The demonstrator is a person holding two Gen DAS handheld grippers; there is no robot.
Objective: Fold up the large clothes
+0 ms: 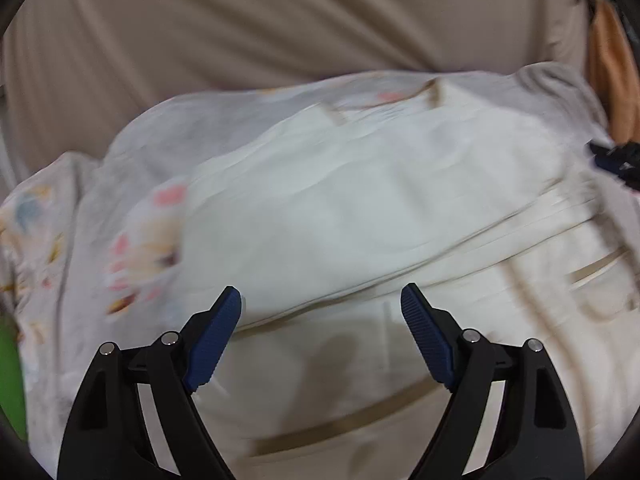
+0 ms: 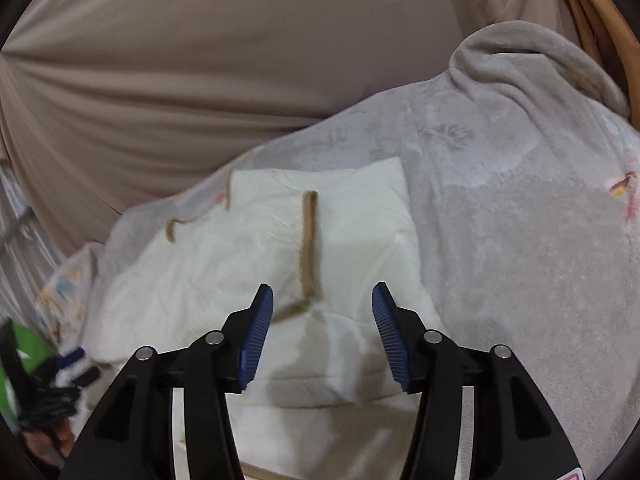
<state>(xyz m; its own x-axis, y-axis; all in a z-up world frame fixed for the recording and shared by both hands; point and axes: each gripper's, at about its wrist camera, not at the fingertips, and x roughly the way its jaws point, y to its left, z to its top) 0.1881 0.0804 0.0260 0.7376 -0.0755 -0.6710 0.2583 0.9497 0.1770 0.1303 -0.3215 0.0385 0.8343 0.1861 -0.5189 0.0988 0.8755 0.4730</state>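
Cream cloth, our garment (image 2: 280, 248), lies part-folded on the grey blanket (image 2: 520, 200), so we hover left tool (image 1: 321, 300) and right tool (image 2: 322, 300) wide open, empty.

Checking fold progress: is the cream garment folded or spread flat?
Partly folded. The cream garment lies in overlapping layers with stepped edges on the grey blanket; both grippers are open, off it.

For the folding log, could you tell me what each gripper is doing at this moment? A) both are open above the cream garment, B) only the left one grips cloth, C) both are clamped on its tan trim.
A: the left gripper and the right gripper both show spread jaws with nothing between them, over the cream garment.
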